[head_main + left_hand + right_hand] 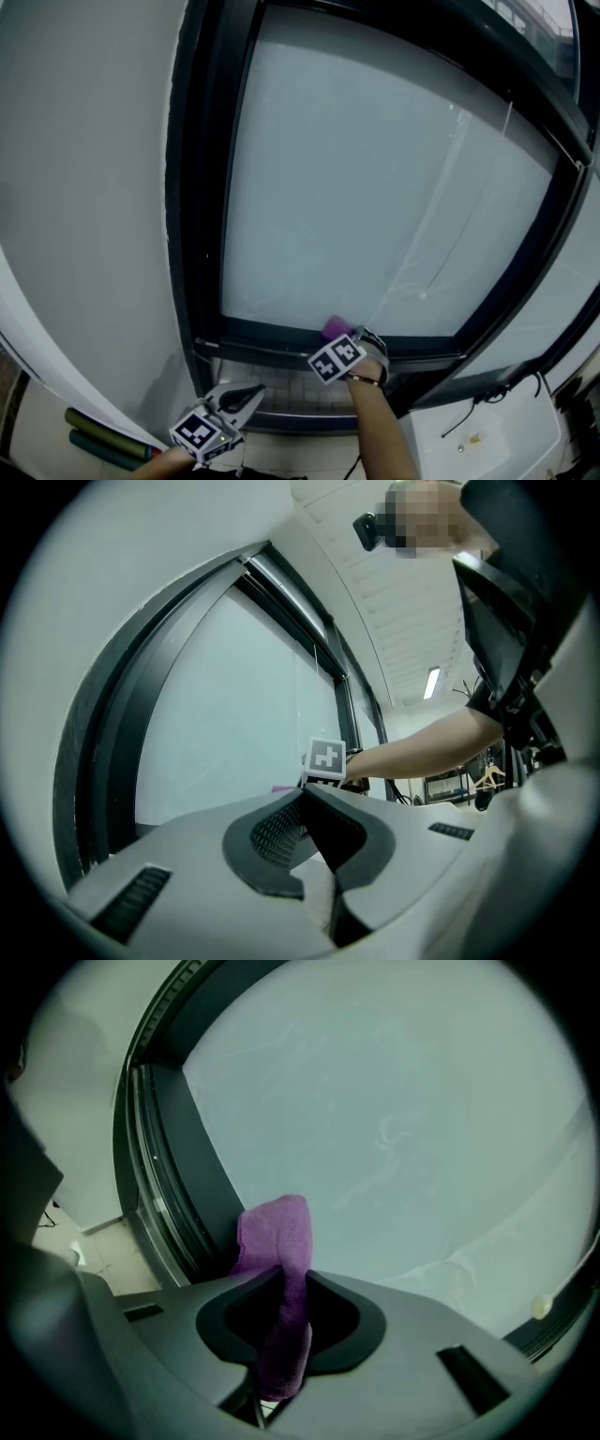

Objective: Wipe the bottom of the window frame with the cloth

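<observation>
Down at the bottom edge of the window frame [272, 334], right gripper [281, 1283] pinches the purple cloth [275, 1237]; left gripper [302, 799] pressed together, empty. Drag friction could tug it loose.

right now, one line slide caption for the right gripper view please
Right gripper shut on a purple cloth, its free end up at the dark window frame beside the pane.

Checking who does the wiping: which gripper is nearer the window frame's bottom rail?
Right. The right gripper holds the purple cloth right at the bottom rail. The left gripper, shut and empty, hangs below the rail, off to the left and apart from it.
</observation>
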Demonstrator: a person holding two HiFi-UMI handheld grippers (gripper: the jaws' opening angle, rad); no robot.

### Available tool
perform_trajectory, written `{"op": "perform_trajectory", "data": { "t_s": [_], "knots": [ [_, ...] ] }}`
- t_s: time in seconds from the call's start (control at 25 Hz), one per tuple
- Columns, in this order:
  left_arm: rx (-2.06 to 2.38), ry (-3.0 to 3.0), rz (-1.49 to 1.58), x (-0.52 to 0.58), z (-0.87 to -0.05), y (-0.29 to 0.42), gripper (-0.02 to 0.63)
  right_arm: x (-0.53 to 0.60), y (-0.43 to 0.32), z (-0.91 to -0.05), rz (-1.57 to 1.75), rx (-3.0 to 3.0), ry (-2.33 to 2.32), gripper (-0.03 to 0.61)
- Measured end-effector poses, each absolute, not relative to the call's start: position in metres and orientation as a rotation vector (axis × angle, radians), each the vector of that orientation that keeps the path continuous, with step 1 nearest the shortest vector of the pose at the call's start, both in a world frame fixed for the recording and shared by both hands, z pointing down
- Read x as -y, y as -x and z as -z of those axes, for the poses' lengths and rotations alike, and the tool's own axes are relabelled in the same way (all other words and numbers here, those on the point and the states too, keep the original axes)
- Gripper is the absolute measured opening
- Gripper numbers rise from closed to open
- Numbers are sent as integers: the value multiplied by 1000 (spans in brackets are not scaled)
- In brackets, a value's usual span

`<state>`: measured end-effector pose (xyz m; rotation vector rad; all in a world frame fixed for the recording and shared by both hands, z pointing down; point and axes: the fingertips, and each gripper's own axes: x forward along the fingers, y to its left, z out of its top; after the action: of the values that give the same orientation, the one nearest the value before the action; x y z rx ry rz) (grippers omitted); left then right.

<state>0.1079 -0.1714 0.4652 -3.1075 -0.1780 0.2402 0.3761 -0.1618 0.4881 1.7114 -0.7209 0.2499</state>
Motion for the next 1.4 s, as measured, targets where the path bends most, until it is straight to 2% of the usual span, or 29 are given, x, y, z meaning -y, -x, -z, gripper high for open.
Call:
{"op": "perform_trajectory", "data": {
  "t_s": [0.64,1.0,1.4],
  "knots": [
    [126,3082,-216,171,-462,-122,5,138,-394,-442,-182,880,-1931,80],
    [160,3046,-150,152,-465,-149,5,118,-410,-428,-284,1149,-2137,79],
    [133,3043,-139,132,-471,-177,5,88,-449,-454,-346,1220,-2127,80]
  ]
}}
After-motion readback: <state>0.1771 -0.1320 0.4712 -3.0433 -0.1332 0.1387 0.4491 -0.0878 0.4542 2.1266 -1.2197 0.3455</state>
